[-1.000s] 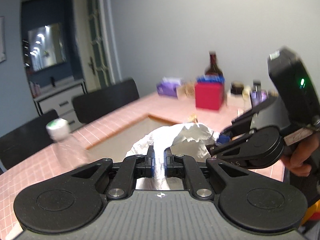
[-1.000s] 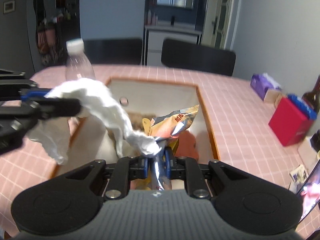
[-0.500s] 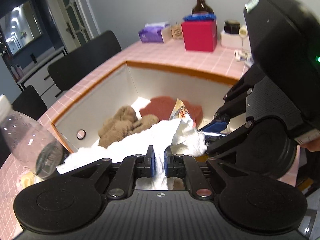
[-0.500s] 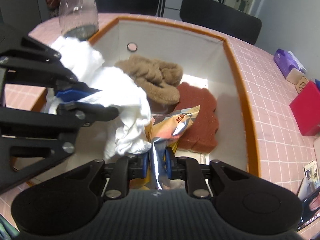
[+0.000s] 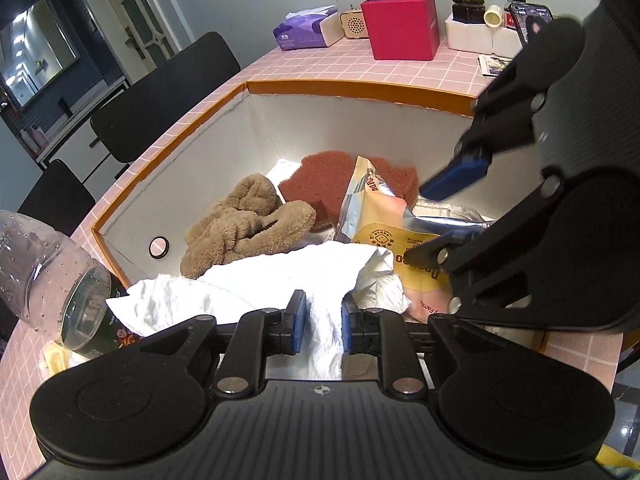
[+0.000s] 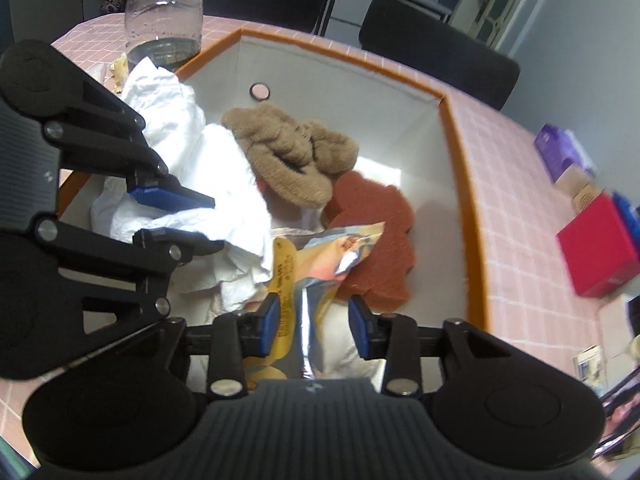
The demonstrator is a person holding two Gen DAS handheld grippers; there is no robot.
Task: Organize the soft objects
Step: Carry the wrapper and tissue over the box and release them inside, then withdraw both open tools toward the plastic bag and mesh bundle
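Note:
An orange-rimmed white box [image 5: 352,90] [image 6: 456,128] holds a tan fuzzy cloth [image 5: 244,224] [image 6: 296,152], a rust-red sponge [image 5: 320,184] [image 6: 380,240], a white cloth [image 5: 280,280] [image 6: 224,168] and a yellow foil snack bag [image 5: 384,224] [image 6: 316,252]. My left gripper [image 5: 323,322] [image 6: 176,216] is open over the box's near edge, with the white cloth lying loose between its jaws. My right gripper [image 6: 314,324] [image 5: 448,216] is open, its jaws spread on either side of the snack bag, which lies in the box.
A clear plastic bottle [image 5: 48,276] [image 6: 162,12] stands beside the box's corner. A red box [image 5: 402,26] [image 6: 596,252], a purple tissue pack [image 5: 304,32] [image 6: 560,152], jars [image 5: 466,8] and a phone [image 5: 532,20] stand on the pink tiled table. Black chairs [image 5: 160,92] line the far side.
Both grippers lowered into the box and opened. The left let go of the white cloth, the right let go of the snack bag; both now lie in the box.

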